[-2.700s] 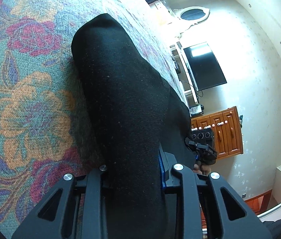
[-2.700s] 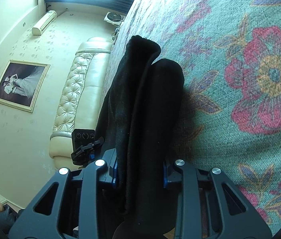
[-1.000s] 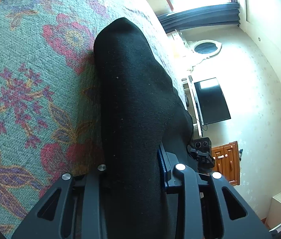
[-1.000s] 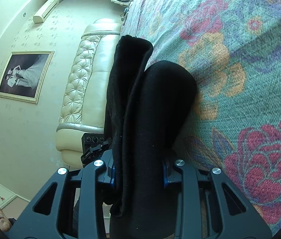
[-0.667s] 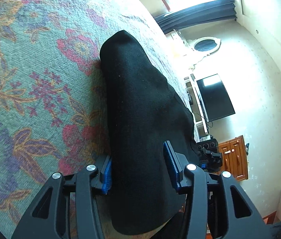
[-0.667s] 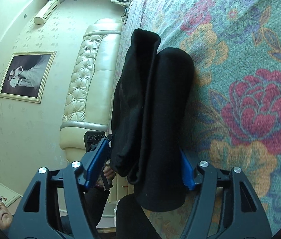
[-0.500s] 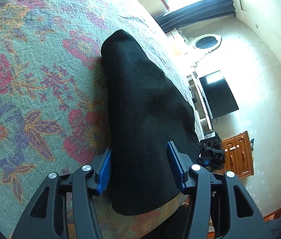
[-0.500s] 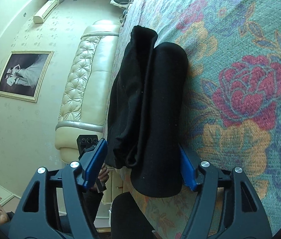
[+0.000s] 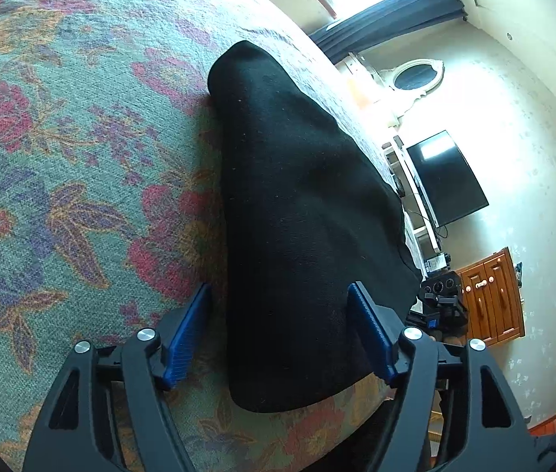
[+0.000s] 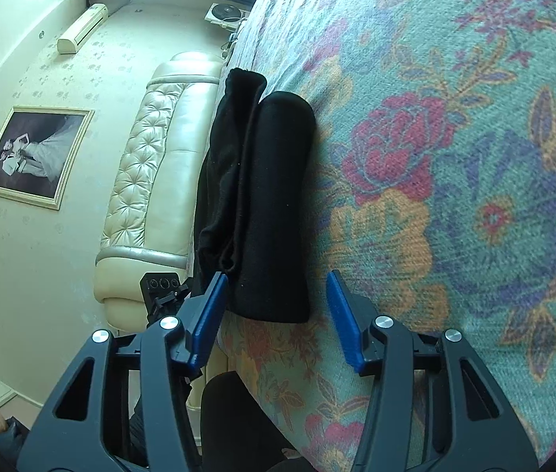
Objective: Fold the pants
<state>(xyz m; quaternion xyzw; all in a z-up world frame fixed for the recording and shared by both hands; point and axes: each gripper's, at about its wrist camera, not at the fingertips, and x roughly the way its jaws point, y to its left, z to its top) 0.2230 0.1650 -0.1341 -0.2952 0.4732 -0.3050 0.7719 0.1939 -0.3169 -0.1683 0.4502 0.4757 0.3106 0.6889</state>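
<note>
The black pants [image 9: 301, 216] lie folded in a thick bundle on the floral bedspread [image 9: 61, 165]. In the right wrist view the pants [image 10: 266, 204] show as stacked layers near the bed's edge. My left gripper [image 9: 281, 322] is open, its blue pads either side of the bundle's near end, not gripping. My right gripper [image 10: 274, 306] is open too, just short of the bundle's near end. Each gripper shows small in the other's view: the right one [image 9: 441, 299], the left one [image 10: 161, 287].
The bedspread [image 10: 455, 157] stretches wide beyond the pants. A cream leather headboard [image 10: 152, 181] and a framed picture [image 10: 36, 155] are on one side. A TV [image 9: 447, 177] and wooden cabinet [image 9: 490, 295] stand against the other wall.
Both grippers let go of the pants, opened wide and drew back a little. The folded bundle now rests on the bed.
</note>
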